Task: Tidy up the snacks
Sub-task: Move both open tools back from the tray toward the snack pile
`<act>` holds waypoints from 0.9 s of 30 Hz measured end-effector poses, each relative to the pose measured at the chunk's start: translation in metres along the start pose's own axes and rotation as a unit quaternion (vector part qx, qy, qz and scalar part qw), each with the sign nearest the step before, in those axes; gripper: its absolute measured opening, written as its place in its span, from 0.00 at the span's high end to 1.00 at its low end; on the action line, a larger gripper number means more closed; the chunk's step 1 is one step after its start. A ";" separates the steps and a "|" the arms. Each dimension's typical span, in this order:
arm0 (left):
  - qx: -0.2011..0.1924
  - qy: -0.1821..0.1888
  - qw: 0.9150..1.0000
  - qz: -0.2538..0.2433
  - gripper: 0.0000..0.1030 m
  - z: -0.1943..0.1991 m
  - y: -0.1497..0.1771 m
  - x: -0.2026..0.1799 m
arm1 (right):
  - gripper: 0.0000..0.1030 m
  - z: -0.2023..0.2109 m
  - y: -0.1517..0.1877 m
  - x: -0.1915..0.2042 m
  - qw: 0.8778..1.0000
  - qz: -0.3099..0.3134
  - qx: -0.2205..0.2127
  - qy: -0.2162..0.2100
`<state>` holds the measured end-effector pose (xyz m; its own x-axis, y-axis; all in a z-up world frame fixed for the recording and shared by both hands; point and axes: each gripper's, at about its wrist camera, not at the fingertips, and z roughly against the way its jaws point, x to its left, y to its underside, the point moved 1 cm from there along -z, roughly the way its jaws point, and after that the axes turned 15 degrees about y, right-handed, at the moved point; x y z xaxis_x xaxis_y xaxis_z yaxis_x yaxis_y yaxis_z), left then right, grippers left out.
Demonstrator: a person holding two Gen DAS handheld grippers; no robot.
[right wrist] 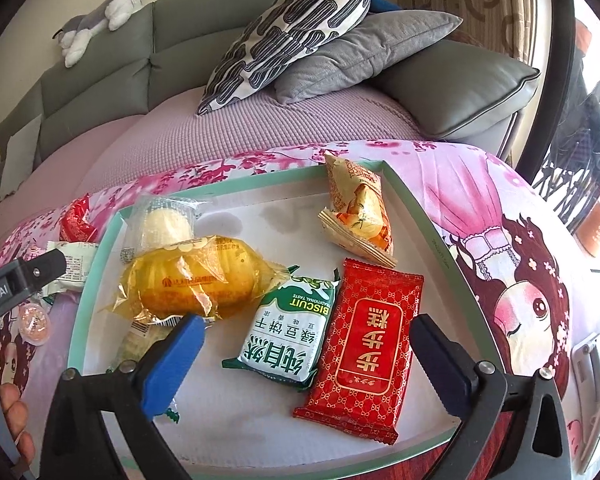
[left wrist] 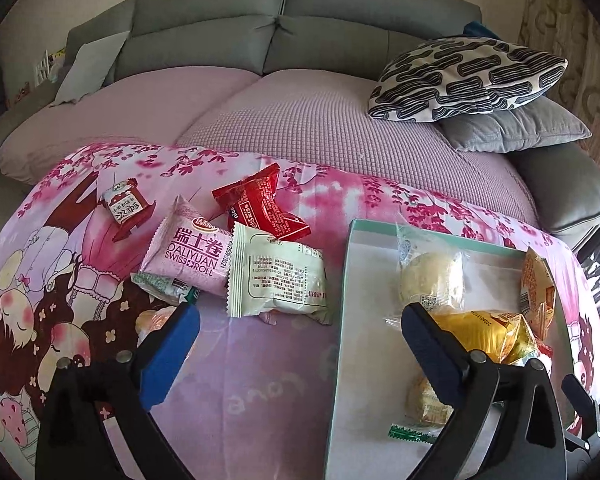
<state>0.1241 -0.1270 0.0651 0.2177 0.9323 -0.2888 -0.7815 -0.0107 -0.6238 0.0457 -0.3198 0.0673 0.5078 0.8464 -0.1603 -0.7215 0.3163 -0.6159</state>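
Blue-padded left gripper (left wrist: 300, 340): jaws spread wide, nothing between the pads; it hangs over the tray's left rim, one finger above the cloth, the other above the tray.

Printed tablecloth (left wrist: 240, 380): pink, cartoon figures and blossom pattern, smooth fabric.

Loose snacks on the cloth, left of the tray, left to right:
- small red-and-white sachet (left wrist: 125, 205), well apart from the rest;
- pink Swiss roll pack (left wrist: 188, 256), pillow-shaped, lying partly over a green-and-white wrapper;
- pale green pack (left wrist: 278, 274), crimped edges, touching the Swiss roll pack;
- red crinkled foil pack (left wrist: 262, 206), just behind.

Shallow tray (right wrist: 416, 216): mint-green rim, white floor. Contents, left to right:
- clear-wrapped round pastry (right wrist: 168, 222);
- yellow transparent bun bag (right wrist: 196, 280);
- green biscuit pack (right wrist: 288, 328);
- flat red cake pack (right wrist: 364, 348);
- orange patterned pack (right wrist: 356, 212), at the far rim.

Right gripper (right wrist: 306, 354): jaws released and wide, straddling the biscuit and red cake packs, with no grip evident.

Background: grey sofa (left wrist: 220, 28), patterned cushion (left wrist: 468, 78).
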 end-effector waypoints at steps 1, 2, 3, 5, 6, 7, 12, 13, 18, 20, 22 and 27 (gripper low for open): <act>-0.001 0.003 1.000 0.000 0.02 0.000 0.000 -0.001 | 0.00 0.000 0.000 0.001 1.000 0.000 0.001 -0.003; -0.002 0.004 1.000 -0.001 0.02 0.000 0.000 -0.001 | 0.00 0.000 0.000 0.001 1.000 0.000 0.002 -0.005; -0.002 0.006 1.000 -0.002 0.02 0.001 0.000 -0.002 | 0.00 0.001 0.000 0.001 1.000 0.001 0.003 -0.006; -0.001 0.008 1.000 -0.005 0.02 0.001 0.000 -0.003 | 0.00 0.002 -0.001 0.003 1.000 0.004 0.002 -0.007; -0.001 0.007 1.000 -0.007 0.02 0.002 0.000 -0.004 | 0.00 0.004 -0.001 0.004 1.000 0.005 0.002 -0.007; -0.002 0.006 1.000 -0.009 0.02 0.003 0.000 -0.004 | 0.00 0.005 -0.001 0.004 1.000 0.005 0.002 -0.007; 0.004 0.022 1.000 -0.020 0.02 0.004 0.000 -0.006 | 0.00 0.005 0.000 0.009 1.000 0.003 0.015 -0.025; 0.005 0.024 0.999 -0.024 0.02 0.004 0.001 -0.007 | 0.00 0.004 0.001 0.009 0.999 0.003 0.019 -0.030; 0.002 0.006 0.999 -0.033 0.02 0.006 0.004 -0.006 | 0.00 0.003 0.003 0.017 0.999 0.017 0.025 -0.032; 0.000 0.000 1.000 -0.028 0.02 0.008 0.003 -0.003 | 0.00 0.005 0.004 0.022 0.999 0.024 0.024 -0.034; -0.003 0.000 1.000 -0.025 0.02 0.010 0.003 0.001 | 0.00 0.007 0.004 0.027 0.999 0.033 0.021 -0.036; -0.012 -0.004 0.999 -0.029 0.02 0.016 0.004 0.009 | 0.00 0.012 0.005 0.040 0.998 0.049 0.019 -0.041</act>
<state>0.1138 -0.1129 0.0719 0.2581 0.9344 -0.2457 -0.7535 0.0355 -0.6564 0.0562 -0.2791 0.0672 0.3943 0.9060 -0.1540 -0.7840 0.2442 -0.5708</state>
